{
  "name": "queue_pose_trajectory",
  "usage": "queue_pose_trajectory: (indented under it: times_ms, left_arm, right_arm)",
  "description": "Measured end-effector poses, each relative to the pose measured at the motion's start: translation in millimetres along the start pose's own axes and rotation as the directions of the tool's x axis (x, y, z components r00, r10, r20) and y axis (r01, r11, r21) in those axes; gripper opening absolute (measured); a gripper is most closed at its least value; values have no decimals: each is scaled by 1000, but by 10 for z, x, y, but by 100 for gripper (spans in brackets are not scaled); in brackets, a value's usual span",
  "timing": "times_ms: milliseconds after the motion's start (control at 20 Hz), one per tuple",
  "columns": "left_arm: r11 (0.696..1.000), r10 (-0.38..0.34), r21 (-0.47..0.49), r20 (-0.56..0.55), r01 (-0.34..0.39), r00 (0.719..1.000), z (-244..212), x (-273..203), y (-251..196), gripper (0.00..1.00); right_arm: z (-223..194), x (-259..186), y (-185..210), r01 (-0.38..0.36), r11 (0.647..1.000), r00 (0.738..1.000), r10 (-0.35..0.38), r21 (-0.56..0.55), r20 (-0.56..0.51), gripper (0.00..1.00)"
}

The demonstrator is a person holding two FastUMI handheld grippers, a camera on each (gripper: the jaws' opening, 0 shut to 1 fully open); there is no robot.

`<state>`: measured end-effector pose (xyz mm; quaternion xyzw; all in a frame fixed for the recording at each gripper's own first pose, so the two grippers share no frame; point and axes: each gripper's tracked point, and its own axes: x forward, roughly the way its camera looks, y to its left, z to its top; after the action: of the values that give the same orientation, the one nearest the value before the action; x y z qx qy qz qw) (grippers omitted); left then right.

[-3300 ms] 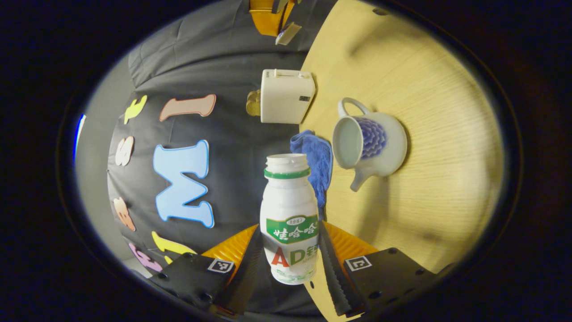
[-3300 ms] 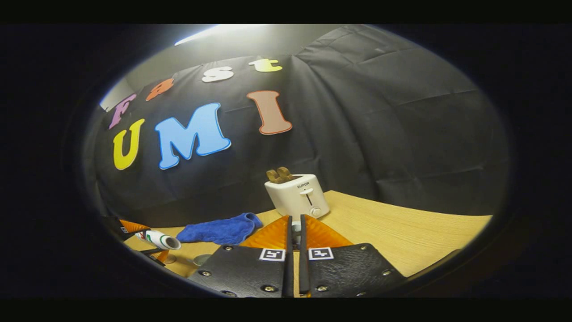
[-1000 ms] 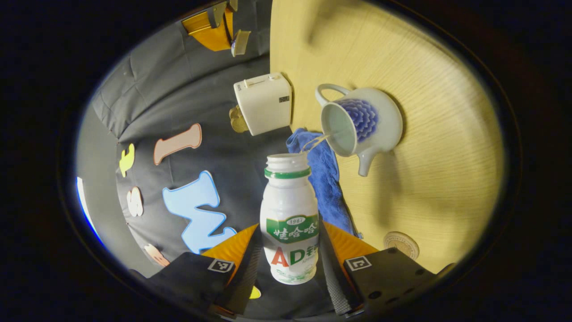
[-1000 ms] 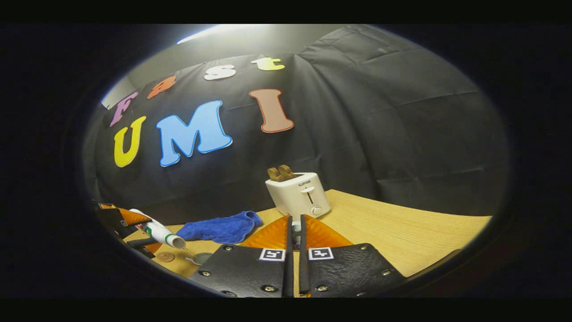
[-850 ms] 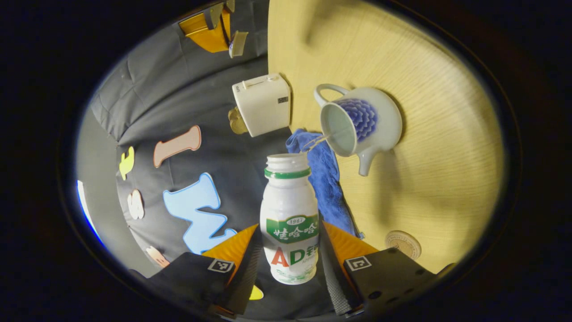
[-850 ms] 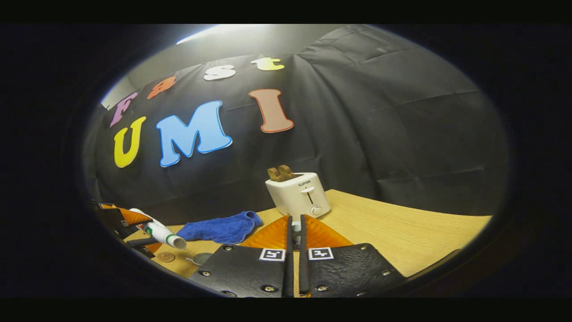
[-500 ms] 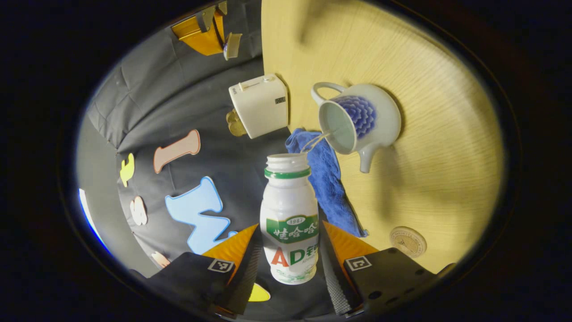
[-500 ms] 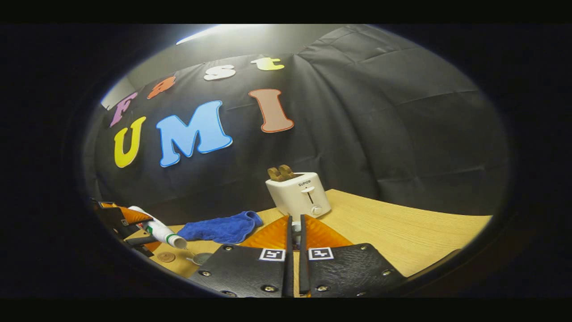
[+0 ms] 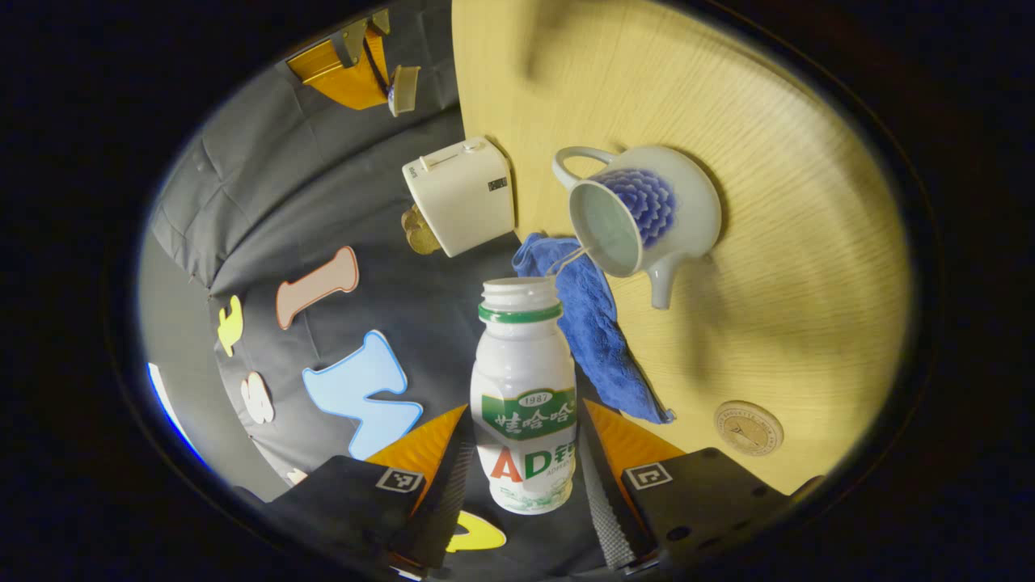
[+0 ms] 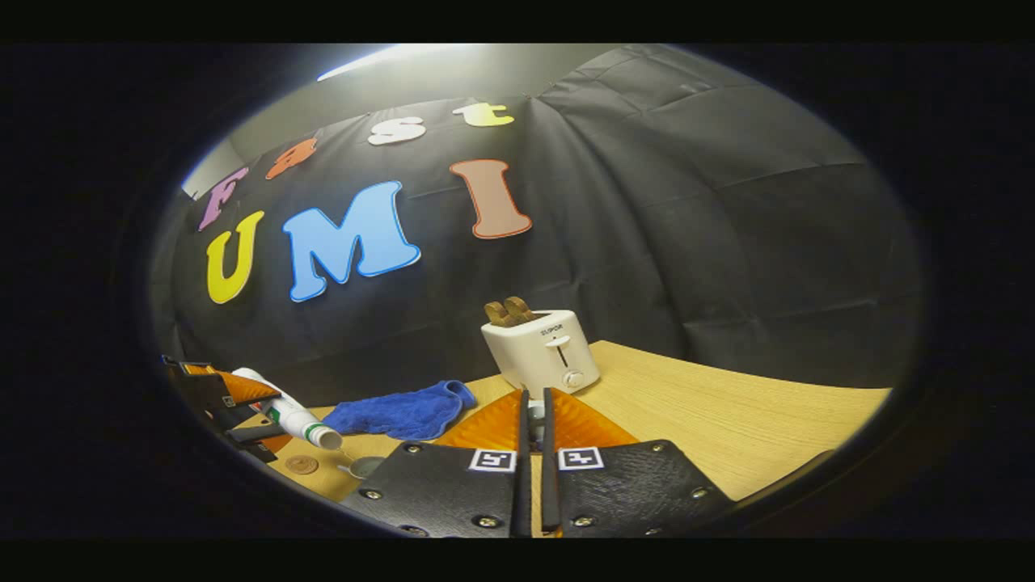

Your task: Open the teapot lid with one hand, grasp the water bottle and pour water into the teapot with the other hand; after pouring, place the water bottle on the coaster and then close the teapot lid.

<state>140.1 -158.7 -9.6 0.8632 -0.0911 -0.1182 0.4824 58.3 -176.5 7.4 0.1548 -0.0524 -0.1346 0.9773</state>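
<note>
bottle (image 9: 524, 404) tipped over open teapot (image 9: 639, 214)

A staged recording booth dressed as a kitchen corner: creased black cloth (image 10: 687, 210) hangs as the back wall behind a pale wood-grain tabletop (image 10: 728, 428). On the tabletop stand household props, a white toaster (image 10: 543, 349) with toast in its slots, a crumpled blue towel (image 10: 400, 414) and a painted teapot (image 9: 643, 212).
</note>
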Motion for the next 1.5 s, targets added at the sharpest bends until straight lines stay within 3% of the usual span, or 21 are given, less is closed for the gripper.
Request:
queue_pose_trajectory:
  times_ms: [50,150,200,350,400,500,550,600,650,1000,1050,1100,1250,1300,1350,1400,1500]
  left_arm:
    - [1000,-1,5,1,1,1000,-3,-20,2,76]
    - [1000,-4,17,4,4,1000,10,-40,1,75]
    - [1000,-6,22,4,6,1000,11,-40,-10,75]
    - [999,-9,35,3,9,1000,6,-27,0,76]
    - [999,-8,41,2,8,1000,10,-25,-4,81]
    - [999,-4,44,6,3,1000,12,-42,3,81]
    - [999,1,46,6,-1,1000,11,-50,10,76]
    - [999,7,49,7,-7,1000,14,-48,15,76]
    - [999,10,48,11,-10,1000,9,-44,11,81]
    - [994,1,-107,62,5,998,12,9,-9,75]
    - [990,-4,-137,65,12,998,-9,24,-31,82]
    - [985,-8,-172,69,19,998,-26,43,-52,75]
    - [956,-8,-293,79,31,997,-94,113,-125,75]
    - [939,-8,-343,81,35,997,-109,138,-154,82]
    - [918,-12,-394,80,43,997,-136,177,-193,75]
    - [894,-16,-445,78,49,997,-146,205,-225,78]
    - [838,-17,-543,86,61,996,-129,235,-279,75]
  right_arm:
    - [4,2,6,0,1000,1000,0,0,0,5]
    - [5,4,-16,1,1000,1000,-1,5,2,5]
    - [8,0,-17,1,1000,1000,-1,9,2,0]
    - [12,-1,-19,-1,1000,1000,1,20,1,5]
    - [8,-1,-19,-2,1000,1000,2,22,0,5]
    - [8,-2,-9,-6,1000,1000,6,24,-1,5]
    - [9,3,-5,-8,1000,1000,8,25,-1,0]
    - [2,-3,-6,-9,1000,1000,9,24,-2,5]
    - [2,0,-3,-10,1000,1000,10,23,-2,5]
    - [-7,7,-2,-12,999,1000,12,33,-6,5]
    - [-14,15,4,-14,999,1000,14,37,-8,0]
    - [-32,9,-4,-12,999,1000,13,35,-10,4]
    - [-32,23,14,-18,999,1000,18,28,-10,5]
    - [-41,21,35,-23,999,1000,23,25,-11,5]
    - [-43,21,61,-33,999,999,33,25,-11,5]
    - [-53,20,88,-42,999,999,42,26,-12,5]
    - [-70,33,130,-54,998,998,55,18,-15,5]
